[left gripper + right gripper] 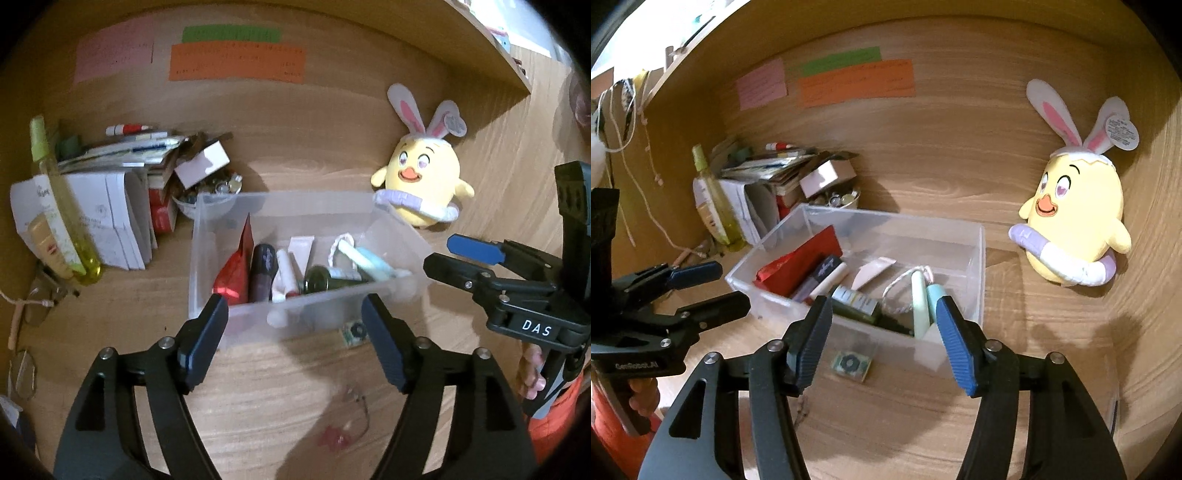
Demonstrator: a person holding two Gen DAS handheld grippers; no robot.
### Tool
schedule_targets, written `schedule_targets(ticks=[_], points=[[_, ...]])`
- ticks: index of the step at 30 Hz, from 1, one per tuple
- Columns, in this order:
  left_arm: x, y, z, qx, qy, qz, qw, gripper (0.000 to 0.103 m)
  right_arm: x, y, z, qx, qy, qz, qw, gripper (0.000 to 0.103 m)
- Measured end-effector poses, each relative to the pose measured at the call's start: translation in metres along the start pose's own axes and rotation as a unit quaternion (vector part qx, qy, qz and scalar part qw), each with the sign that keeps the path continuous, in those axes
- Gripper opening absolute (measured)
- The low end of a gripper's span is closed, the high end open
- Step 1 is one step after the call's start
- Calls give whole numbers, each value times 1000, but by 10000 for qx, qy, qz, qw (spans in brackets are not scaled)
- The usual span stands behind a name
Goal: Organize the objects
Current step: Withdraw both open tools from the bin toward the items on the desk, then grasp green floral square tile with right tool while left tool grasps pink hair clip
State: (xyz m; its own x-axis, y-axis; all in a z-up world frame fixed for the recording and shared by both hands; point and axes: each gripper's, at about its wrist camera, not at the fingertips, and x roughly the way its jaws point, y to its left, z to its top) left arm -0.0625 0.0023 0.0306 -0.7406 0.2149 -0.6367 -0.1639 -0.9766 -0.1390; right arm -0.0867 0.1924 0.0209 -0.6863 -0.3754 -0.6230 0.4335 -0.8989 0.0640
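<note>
A clear plastic bin [207, 258] [975, 266] stands on the wooden desk. It holds a red packet [234, 273] [798, 264], a dark tube [263, 271], a white tube [284, 275], a green bottle [325, 282] [855, 304] and a pale blue-green item [365, 260] [919, 306]. A small square packet [352, 332] [851, 363] lies on the desk in front of the bin. My left gripper [295, 317] [716, 288] is open and empty before the bin. My right gripper [882, 325] [443, 254] is open and empty over the bin's near right corner.
A yellow chick plush with bunny ears [424, 177] [1075, 221] leans on the back wall at the right. A pile of papers, boxes and a bowl [147, 192] [783, 184] stands left, with a green bottle [62, 206] [713, 199]. Glasses [351, 417] lie near me.
</note>
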Motion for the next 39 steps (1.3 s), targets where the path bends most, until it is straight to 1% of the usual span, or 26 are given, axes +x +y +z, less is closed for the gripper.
schedule_targets(ticks=[5, 10, 19, 25, 29, 30, 31, 33, 35, 37, 39], points=[[1, 4, -18, -18, 216, 18, 9998, 75, 6, 7, -15, -93, 212, 91, 9997, 55], [9, 10, -37, -113, 538, -14, 9985, 75, 32, 14, -30, -149, 650, 149, 9977, 55], [12, 12, -60, -191, 729, -96, 9971, 75, 82, 23, -44, -286, 1276, 25, 9914, 55], [12, 6, -75, -103, 926, -198, 9955, 75, 94, 28, -43, -215, 1409, 182, 9896, 55], [11, -2, -83, -5, 1008, -276, 9945, 75, 98, 36, -46, -320, 1403, 84, 9896, 55], [11, -5, -86, 33, 1033, -309, 9942, 75, 98, 37, -47, -335, 1385, 66, 9898, 52], [10, -8, -87, 61, 1049, -328, 9939, 75, 97, 37, -47, -356, 1365, 60, 9900, 43], [11, -12, -91, 97, 1085, -344, 9935, 75, 97, 37, -47, -359, 1357, 54, 9901, 34], [12, -15, -94, 100, 1121, -380, 9929, 74, 94, 35, -48, -297, 1347, 131, 9904, 33], [14, -16, -97, 83, 1188, -441, 9919, 67, 90, 34, -50, -282, 1308, 133, 9909, 32], [14, -19, -98, 115, 1156, -391, 9925, 62, 85, 34, -51, -292, 1243, 107, 9918, 32]])
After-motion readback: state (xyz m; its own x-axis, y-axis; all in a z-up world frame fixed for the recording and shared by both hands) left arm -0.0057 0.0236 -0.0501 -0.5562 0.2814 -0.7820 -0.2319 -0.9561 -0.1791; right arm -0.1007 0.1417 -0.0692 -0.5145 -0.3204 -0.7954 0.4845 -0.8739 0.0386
